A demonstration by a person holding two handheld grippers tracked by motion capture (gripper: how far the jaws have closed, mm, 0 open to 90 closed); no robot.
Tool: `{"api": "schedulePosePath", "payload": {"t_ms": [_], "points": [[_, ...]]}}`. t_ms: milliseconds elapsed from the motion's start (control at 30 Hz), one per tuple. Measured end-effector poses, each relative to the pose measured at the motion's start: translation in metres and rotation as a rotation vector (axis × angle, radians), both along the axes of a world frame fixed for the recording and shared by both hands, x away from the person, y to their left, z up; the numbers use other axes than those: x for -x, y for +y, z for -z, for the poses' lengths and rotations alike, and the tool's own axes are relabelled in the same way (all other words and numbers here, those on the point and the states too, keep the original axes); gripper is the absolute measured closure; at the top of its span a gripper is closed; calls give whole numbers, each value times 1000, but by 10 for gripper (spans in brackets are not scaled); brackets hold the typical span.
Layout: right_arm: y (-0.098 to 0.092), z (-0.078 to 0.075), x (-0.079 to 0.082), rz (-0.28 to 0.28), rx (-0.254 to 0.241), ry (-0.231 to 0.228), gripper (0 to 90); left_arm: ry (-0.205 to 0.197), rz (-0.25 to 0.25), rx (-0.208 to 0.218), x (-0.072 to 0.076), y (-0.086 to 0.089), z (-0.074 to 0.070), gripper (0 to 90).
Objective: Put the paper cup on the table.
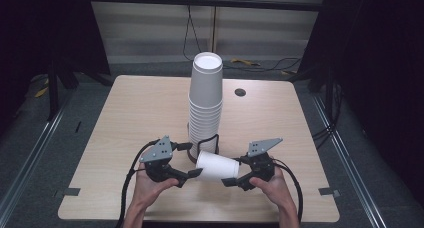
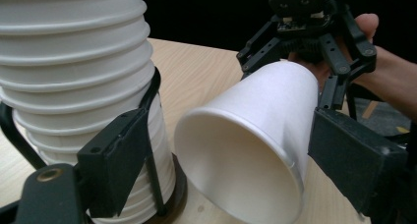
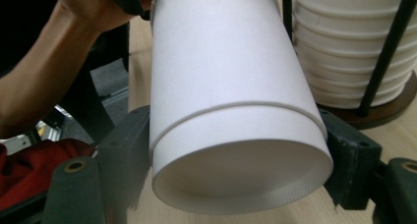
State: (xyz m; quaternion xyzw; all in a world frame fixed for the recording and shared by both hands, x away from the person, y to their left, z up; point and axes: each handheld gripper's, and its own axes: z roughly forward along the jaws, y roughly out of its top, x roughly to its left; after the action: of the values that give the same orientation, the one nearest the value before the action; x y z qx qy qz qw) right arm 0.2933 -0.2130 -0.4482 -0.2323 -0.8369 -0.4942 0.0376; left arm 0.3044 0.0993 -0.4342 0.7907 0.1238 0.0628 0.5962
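Note:
A single white paper cup (image 1: 217,167) lies on its side in the air just in front of the tall stack of white cups (image 1: 206,103). My right gripper (image 1: 234,170) is shut on the cup's base end, and its two jaws press both sides of the cup (image 3: 231,86). The cup's open mouth (image 2: 236,160) faces my left gripper (image 1: 192,160), which is open. Its jaws straddle the rim, with a gap showing on the stack side. The stack (image 2: 74,76) stands in a black wire holder (image 1: 216,140) on a dark round base.
The light wooden table (image 1: 135,118) has a dark cable hole (image 1: 240,92) behind the stack on the right. Cables trail from both grippers toward the near edge. A red cloth (image 3: 19,170) lies off the table beside a forearm (image 3: 44,81).

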Motion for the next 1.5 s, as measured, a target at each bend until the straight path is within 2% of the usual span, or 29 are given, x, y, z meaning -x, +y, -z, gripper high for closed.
{"api": "schedulePosePath", "payload": {"t_ms": [67,300,467,500,633,733,867,967,1133,1300,1500], "points": [[0,1,0,-11,-32,-1,242,4,6,-1,0,-1,1,156],[2,2,3,-15,-76,-44,243,9,34,23,2,-2,4,153],[1,6,4,-10,-113,-55,243,9,35,39,2,-2,7,150],[0,8,4,-10,-124,-51,243,10,38,31,2,-2,7,152],[-1,11,5,-10,-137,-52,243,16,47,30,1,-4,10,152],[0,11,5,-13,-151,-69,243,21,62,35,1,-6,13,144],[-1,9,6,-20,-176,-81,243,39,44,50,-1,-7,15,65],[0,9,6,-27,-179,-83,243,48,50,40,-3,-10,17,0],[2,9,6,-32,-183,-91,243,59,79,43,-5,-15,20,0],[6,9,6,-44,-168,-87,243,48,101,45,-5,-18,20,13],[7,8,6,-53,-163,-92,243,84,134,56,-9,-22,22,0]]}}
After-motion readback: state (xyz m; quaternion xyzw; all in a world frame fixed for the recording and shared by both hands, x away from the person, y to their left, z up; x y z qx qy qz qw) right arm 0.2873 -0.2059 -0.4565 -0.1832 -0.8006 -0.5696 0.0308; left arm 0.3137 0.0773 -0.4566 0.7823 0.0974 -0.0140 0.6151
